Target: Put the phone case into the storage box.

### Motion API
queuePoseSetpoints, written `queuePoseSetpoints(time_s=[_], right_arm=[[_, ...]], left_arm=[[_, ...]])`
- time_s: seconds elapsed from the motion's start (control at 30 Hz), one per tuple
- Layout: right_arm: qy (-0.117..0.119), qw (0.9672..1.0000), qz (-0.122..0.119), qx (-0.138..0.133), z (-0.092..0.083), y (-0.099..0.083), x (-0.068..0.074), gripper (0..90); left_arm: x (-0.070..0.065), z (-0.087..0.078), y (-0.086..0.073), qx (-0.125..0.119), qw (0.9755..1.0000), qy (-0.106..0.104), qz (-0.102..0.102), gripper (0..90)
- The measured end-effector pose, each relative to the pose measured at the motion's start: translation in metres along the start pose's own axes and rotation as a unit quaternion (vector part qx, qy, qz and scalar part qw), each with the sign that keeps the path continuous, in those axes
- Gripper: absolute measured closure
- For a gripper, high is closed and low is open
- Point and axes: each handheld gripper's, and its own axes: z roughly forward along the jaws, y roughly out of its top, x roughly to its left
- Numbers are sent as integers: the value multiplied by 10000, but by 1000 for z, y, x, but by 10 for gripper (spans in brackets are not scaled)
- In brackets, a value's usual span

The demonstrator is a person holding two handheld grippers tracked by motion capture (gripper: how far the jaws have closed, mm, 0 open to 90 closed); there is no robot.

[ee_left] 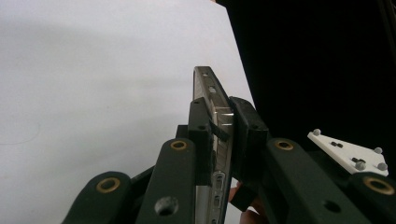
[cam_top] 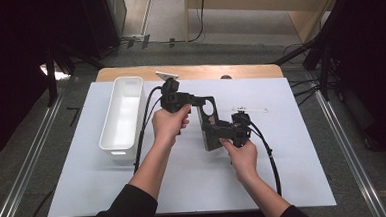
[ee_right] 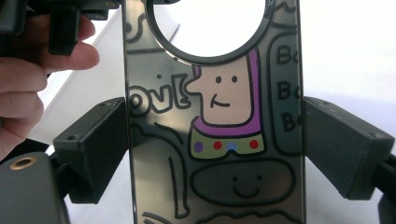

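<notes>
A dark see-through phone case [cam_top: 209, 118] printed with cartoon figures hangs above the white sheet, held between both hands. My left gripper [cam_top: 199, 101] comes in from the left and is shut on the case's upper part. In the left gripper view its jaws [ee_left: 219, 128] pinch the thin edge of the case [ee_left: 211, 88]. From the right, my right gripper [cam_top: 212, 135] is shut across the lower part of the case. In the right gripper view its pads [ee_right: 95, 144] press on both long sides of the case [ee_right: 219, 102], whose round camera hole is at the top.
A long white bin [cam_top: 122, 114] stands at the left of the white sheet [cam_top: 295, 183]. A thin white stick [cam_top: 251, 109] lies just right of the grippers. Cables trail from both grippers towards the person. The person's left hand [ee_right: 28, 84] appears in the right gripper view.
</notes>
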Motion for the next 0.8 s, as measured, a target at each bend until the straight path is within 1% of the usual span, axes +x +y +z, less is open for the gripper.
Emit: queuePoseSetpoints(time_s=[0.1,0.3,0.5,0.53,0.6,0.8], right_arm=[[31,10000,5,-20,0,0,0,103],[-11,10000,-26,-76,1,1,3,102],[48,10000,1,1,2,1,2,101],[9,10000,-10,-5,2,1,2,100],[-1,10000,-6,40,1,2,2,98],[-45,10000,-9,37,2,3,4,94]], left_arm=[[0,-1,0,-8,10000,-41,-15,794],[0,-3,1,-39,10000,-42,-2,794],[-1,-3,0,-9,10000,-40,33,794],[0,-2,0,-5,10000,-61,25,794],[-1,-2,0,-7,10000,-69,34,794],[-2,-3,0,-2,9999,-72,71,794]])
